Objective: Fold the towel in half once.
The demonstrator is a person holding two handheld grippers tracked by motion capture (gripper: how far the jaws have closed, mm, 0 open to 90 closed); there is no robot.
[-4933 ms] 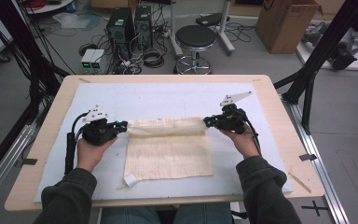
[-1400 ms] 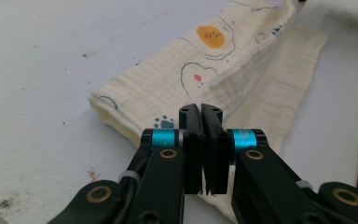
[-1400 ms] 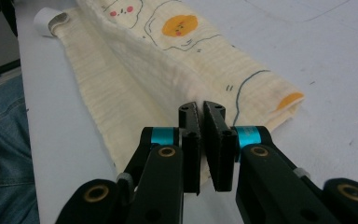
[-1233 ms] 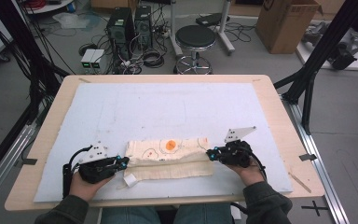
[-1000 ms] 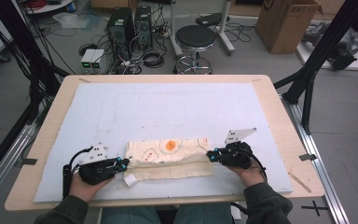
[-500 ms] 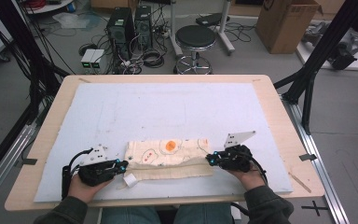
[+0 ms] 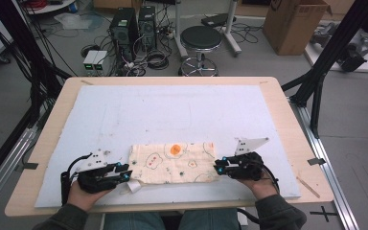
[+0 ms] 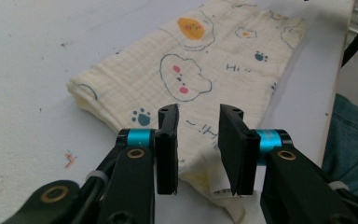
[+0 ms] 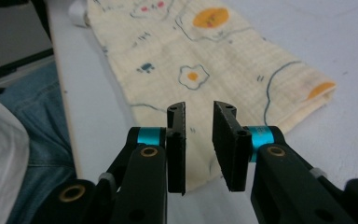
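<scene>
white mat (image 7: 124, 115) under folded cloth (image 7: 172, 163)

The cloth's (image 8: 200, 79) top corner is cut off at the top edge of the left claw view; its white tag (image 8: 226, 198) hides behind the claw.

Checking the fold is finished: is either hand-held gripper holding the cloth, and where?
No. Both jaws have just opened; the folded cloth lies free, left hand-held gripper and right at its ends.

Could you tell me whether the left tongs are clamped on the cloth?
No, the left tongs stand open, with the cloth lying loose between and beyond them.
</scene>
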